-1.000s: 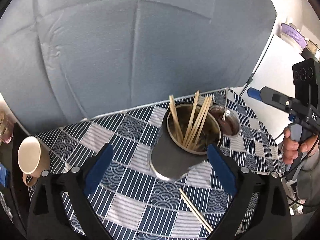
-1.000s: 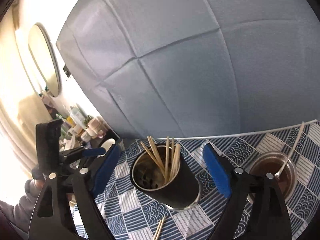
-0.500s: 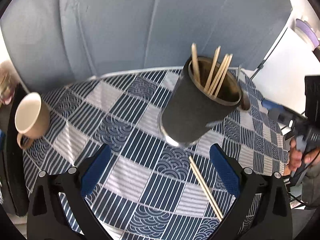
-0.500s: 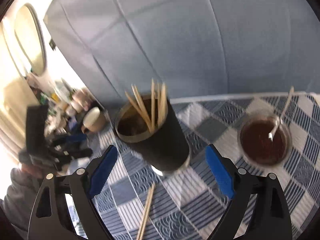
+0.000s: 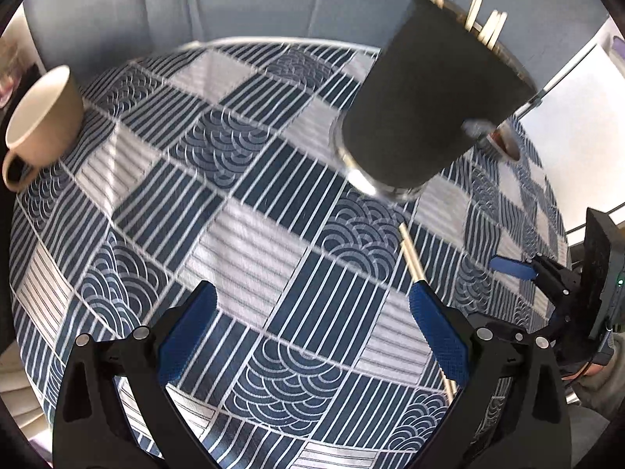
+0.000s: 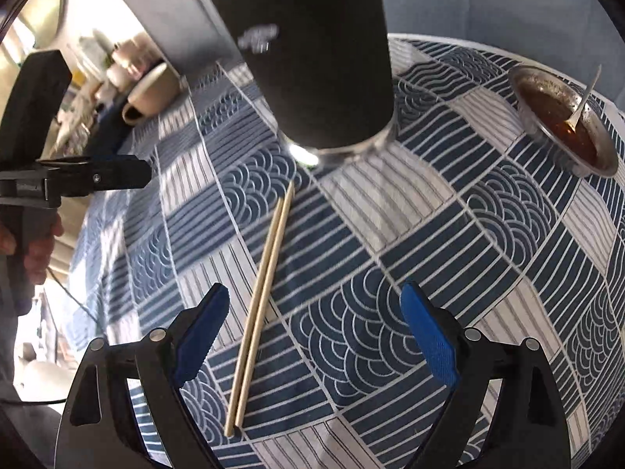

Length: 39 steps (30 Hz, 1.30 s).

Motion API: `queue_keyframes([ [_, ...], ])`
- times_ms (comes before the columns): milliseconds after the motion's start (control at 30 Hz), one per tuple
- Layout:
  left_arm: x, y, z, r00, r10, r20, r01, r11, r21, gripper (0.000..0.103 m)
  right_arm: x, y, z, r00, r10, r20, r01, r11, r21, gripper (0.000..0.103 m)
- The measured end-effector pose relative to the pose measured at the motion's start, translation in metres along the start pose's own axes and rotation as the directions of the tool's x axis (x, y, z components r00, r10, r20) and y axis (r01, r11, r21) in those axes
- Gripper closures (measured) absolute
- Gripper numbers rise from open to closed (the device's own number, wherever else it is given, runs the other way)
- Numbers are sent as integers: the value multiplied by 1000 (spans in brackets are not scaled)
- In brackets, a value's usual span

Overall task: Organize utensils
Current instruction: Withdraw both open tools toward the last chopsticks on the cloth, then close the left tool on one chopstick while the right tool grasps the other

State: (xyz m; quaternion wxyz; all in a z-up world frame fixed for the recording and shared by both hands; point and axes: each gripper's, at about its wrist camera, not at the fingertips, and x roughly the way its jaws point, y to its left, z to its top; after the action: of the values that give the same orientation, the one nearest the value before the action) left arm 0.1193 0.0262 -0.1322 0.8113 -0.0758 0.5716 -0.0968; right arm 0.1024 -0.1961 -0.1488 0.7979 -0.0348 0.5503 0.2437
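Observation:
A black cylindrical holder (image 5: 429, 93) (image 6: 312, 58) stands on the blue-and-white patterned tablecloth (image 5: 250, 242), with several wooden chopsticks (image 5: 482, 19) sticking out of its top. A loose pair of chopsticks (image 6: 261, 293) (image 5: 412, 258) lies flat on the cloth in front of it. My right gripper (image 6: 314, 301) hangs open above the cloth, and the pair runs just inside its left finger. My left gripper (image 5: 310, 301) is open over bare cloth with nothing between its fingers. The loose pair passes behind its right fingertip.
A beige mug (image 5: 43, 117) (image 6: 150, 92) sits at the table's far left edge. A metal bowl of brown sauce (image 6: 562, 121) with a spoon (image 6: 584, 97) stands to the right of the holder. A grey padded wall rises behind the table.
Both grippers have sunk toward the table and tipped downward. The holder has slid to the top of each view, and the loose chopsticks now lie close to the fingertips. Both stay open.

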Motion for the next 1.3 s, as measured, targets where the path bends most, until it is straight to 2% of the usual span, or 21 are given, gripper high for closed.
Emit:
queue_keyframes([
  [200, 14, 4, -15, 998, 29, -53, -29, 1000, 2, 6, 21, 8, -5, 996, -79, -37, 78, 997, -29, 17],
  [367, 21, 3, -25, 995, 48, -85, -47, 999, 13, 6, 31, 25, -8, 986, -160, -41, 154, 980, -124, 16],
  [533, 26, -2, -31, 992, 56, -112, -54, 998, 23, 6, 34, 29, -6, 977, -209, -43, 203, 972, -121, 15],
  [700, 31, -16, -34, 989, 42, -139, -35, 998, 55, 6, 29, 13, -12, 972, -229, -55, 225, 972, -66, 15],
  [833, 39, -25, -32, 983, 14, -184, -9, 999, 31, 6, 20, -11, -18, 966, -246, -74, 246, 969, -18, 15],
  [1000, 50, -45, -26, 979, -9, -205, 12, 1000, 13, 6, 9, -47, -22, 960, -265, -88, 270, 962, 49, 15],
  [1100, 59, -58, -25, 975, 12, -222, -10, 1000, 9, 6, 7, -54, -22, 961, -260, -97, 262, 965, 9, 15],
  [1200, 65, -72, -23, 975, 72, -208, -68, 997, 30, 6, 6, -53, -17, 958, -265, -113, 257, 963, -77, 15],
  [1300, 74, -86, -23, 958, 187, -215, -176, 982, 73, 6, 10, -45, -8, 950, -280, -136, 250, 947, -203, 15],
])
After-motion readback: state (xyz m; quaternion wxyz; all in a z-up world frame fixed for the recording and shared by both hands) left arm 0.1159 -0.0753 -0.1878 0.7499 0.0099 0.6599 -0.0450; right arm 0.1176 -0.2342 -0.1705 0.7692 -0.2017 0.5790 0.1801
